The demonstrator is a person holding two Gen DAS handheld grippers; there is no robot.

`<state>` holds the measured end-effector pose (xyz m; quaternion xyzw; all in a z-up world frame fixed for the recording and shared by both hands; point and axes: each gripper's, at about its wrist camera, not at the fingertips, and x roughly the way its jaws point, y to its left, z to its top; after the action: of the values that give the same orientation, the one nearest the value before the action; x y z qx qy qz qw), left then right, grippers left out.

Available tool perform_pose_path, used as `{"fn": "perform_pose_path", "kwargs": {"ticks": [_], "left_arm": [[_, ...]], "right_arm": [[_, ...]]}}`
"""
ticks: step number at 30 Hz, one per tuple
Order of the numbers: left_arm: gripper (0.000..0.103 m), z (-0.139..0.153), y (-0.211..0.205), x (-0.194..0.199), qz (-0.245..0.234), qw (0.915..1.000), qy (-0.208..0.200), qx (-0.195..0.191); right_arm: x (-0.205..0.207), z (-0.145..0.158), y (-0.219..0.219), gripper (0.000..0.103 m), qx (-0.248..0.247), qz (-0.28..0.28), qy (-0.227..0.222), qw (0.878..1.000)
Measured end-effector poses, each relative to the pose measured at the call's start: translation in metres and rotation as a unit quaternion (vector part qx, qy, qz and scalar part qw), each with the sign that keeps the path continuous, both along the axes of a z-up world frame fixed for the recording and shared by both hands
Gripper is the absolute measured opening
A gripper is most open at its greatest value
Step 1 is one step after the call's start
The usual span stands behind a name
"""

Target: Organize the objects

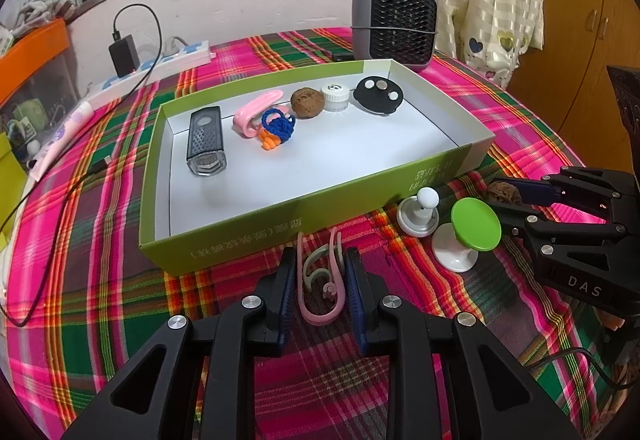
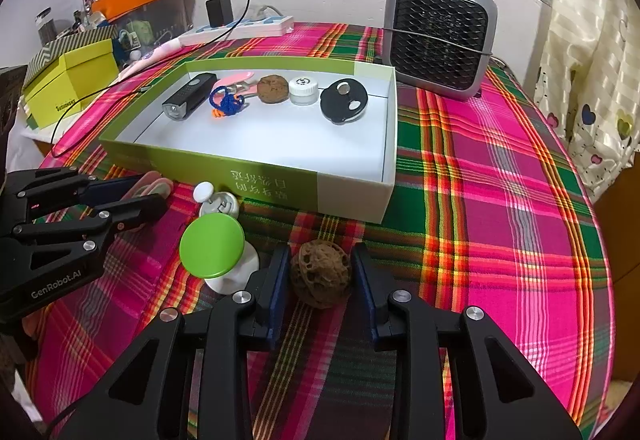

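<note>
Left gripper (image 1: 320, 280) jaws bracket the pink clip (image 1: 320, 292), right gripper (image 2: 320, 280) jaws bracket the walnut (image 2: 320, 274); contact unclear. Risk: walnut rolls, clip springs sideways.

On the black body of the right gripper (image 1: 532, 195), at the right edge of the left wrist view, we read the white letters "DAS", and on the body of the left gripper (image 2: 132, 195), at the left of the right wrist view, we read "GenRobot.AI". The near wall of the green box (image 2: 280, 187) carries printed Chinese characters that appear upside down to us, and we cannot read them with certainty. On the yellow-green box (image 2: 68, 87) at the far left there is a small word, perhaps "Sunnimix", but it is too small to be sure.
</note>
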<state>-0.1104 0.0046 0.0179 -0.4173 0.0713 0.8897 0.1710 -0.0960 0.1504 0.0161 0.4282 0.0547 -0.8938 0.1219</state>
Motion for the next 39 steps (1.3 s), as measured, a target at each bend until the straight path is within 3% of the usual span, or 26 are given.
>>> {"fn": "perform_pose_path", "kwargs": {"ticks": [39], "left_arm": [[0.021, 0.030, -0.009, 0.016, 0.022, 0.9991, 0.030, 0.020]], "right_arm": [[0.012, 0.023, 0.001, 0.032, -0.033, -0.001, 0.029, 0.999]]}}
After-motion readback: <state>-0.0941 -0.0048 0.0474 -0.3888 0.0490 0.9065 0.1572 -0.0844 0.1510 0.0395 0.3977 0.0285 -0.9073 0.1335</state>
